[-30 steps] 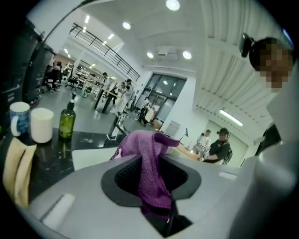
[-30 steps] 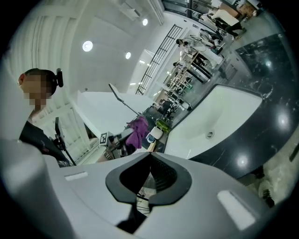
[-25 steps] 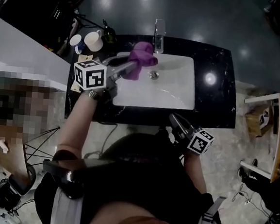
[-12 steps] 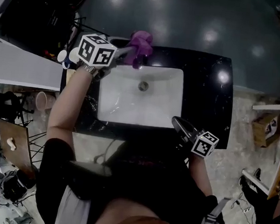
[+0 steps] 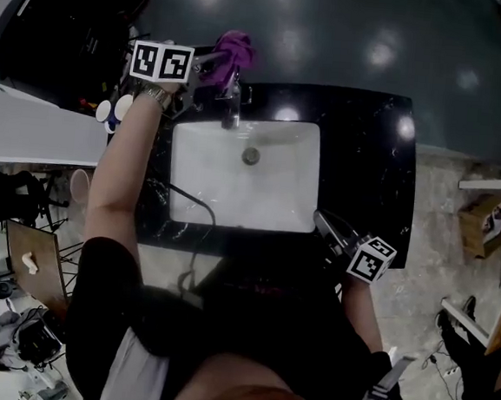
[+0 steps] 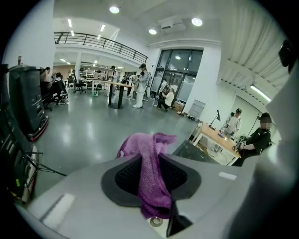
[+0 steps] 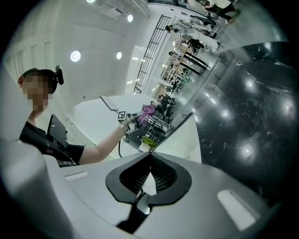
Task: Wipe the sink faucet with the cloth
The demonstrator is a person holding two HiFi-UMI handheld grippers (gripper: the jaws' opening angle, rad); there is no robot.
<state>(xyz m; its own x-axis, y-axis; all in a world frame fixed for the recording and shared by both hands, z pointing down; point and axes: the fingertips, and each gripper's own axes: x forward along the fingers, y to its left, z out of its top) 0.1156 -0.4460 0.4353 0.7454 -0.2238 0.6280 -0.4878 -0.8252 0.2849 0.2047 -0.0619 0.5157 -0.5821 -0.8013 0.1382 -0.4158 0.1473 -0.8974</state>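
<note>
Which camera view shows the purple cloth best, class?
The left gripper view: the purple cloth sits large and sharp, pinched in the left gripper. The head view shows it small by the faucet; the right gripper view shows only a distant purple speck.

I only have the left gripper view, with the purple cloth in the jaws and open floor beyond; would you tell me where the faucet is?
Observer: In the head view the faucet stands at the back rim of the sink, just on the person's side of the cloth. I can't tell whether they touch.
Operator: Thank you. What is the right gripper doing?
Observer: The right gripper is shut on nothing, over the near right part of the counter.
Operator: Is anything beside the faucet?
Observer: White cups stand to its left, by the person's left wrist.
</note>
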